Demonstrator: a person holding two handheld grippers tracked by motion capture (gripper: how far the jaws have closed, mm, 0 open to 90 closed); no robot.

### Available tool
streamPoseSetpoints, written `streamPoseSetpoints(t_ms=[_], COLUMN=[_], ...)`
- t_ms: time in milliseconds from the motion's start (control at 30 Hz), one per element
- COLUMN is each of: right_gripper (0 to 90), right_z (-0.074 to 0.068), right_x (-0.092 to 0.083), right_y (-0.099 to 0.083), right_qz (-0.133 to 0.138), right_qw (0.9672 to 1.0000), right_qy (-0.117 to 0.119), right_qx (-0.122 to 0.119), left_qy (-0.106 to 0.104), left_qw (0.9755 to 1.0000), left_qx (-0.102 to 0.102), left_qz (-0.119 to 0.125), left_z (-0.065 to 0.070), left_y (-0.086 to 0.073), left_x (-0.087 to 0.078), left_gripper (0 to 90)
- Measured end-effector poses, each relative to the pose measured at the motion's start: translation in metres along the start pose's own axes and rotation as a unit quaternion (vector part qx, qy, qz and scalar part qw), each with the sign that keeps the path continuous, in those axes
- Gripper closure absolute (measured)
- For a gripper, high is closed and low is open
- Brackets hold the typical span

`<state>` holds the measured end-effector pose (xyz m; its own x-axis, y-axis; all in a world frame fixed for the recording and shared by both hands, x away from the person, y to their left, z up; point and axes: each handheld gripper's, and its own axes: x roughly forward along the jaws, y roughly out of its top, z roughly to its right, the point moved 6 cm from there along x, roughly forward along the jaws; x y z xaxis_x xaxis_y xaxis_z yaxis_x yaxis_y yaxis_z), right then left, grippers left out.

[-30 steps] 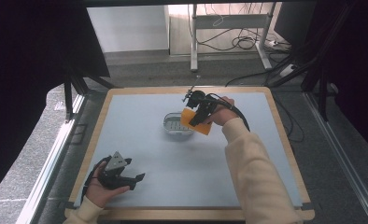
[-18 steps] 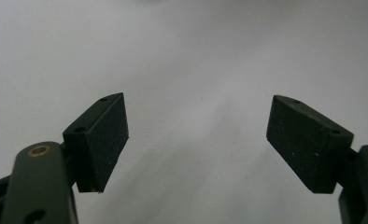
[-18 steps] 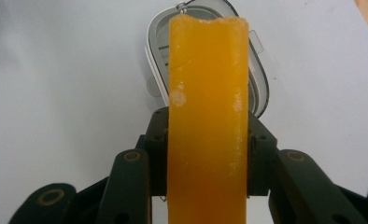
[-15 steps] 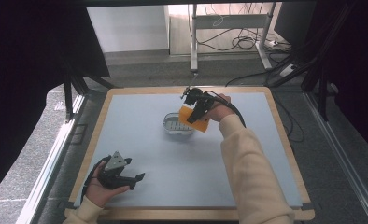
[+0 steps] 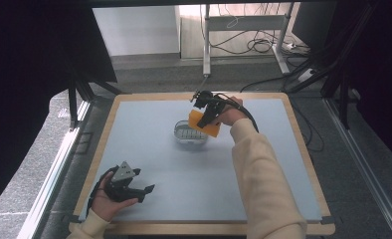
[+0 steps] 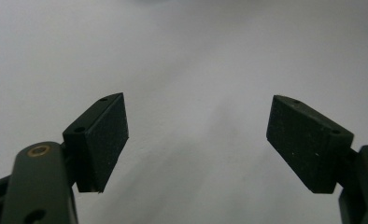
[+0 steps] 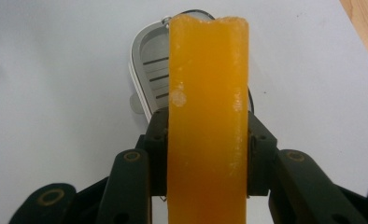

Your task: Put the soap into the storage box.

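An orange soap bar (image 5: 205, 124) hangs over the right end of a clear ribbed soap dish (image 5: 188, 133) near the table's middle back. My right gripper (image 5: 209, 118) is shut on the bar; in the right gripper view both pads press the sides of the orange soap bar (image 7: 208, 116), and the soap dish (image 7: 149, 70) lies just beyond and to the left of it. My left gripper (image 5: 145, 191) rests near the front left corner of the table, held in a hand. Its jaws stand wide apart with nothing between the fingertips (image 6: 102, 140).
The work surface is a pale grey mat (image 5: 149, 149) framed by a wooden border (image 5: 303, 149). Black stands and cables lie on the floor behind the table. A sleeved forearm (image 5: 263, 184) crosses the right half of the mat.
My right gripper has carried the soap bar a little leftward and down toward the dish. The left gripper has stayed where it was.
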<state>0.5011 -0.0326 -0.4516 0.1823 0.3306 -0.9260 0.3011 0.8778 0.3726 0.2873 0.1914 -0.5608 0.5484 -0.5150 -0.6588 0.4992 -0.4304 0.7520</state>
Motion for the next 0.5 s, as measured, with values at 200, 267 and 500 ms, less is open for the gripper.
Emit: streamPoseSetpoints(t_ms=[200,267,500], right_gripper=[61.4,61.4,61.4], right_z=[0.003,0.003,0.003], right_x=[0.003,0.004,0.008], right_y=[0.008,0.009,0.015], right_qz=[-0.007,-0.009,-0.005], right_qw=[0.9999,0.9999,0.9996], right_qy=[0.002,0.002,0.006], right_qx=[-0.007,-0.01,-0.027], left_qy=[0.0,-0.001,-0.001], left_qw=[1.0,1.0,1.0], left_qx=[-0.003,-0.003,-0.004], left_qz=[0.003,0.002,0.002], left_z=[0.002,0.002,0.002], left_y=[0.001,0.001,0.001], left_x=[0.001,0.002,0.002], left_gripper=[20.4,20.4,20.4])
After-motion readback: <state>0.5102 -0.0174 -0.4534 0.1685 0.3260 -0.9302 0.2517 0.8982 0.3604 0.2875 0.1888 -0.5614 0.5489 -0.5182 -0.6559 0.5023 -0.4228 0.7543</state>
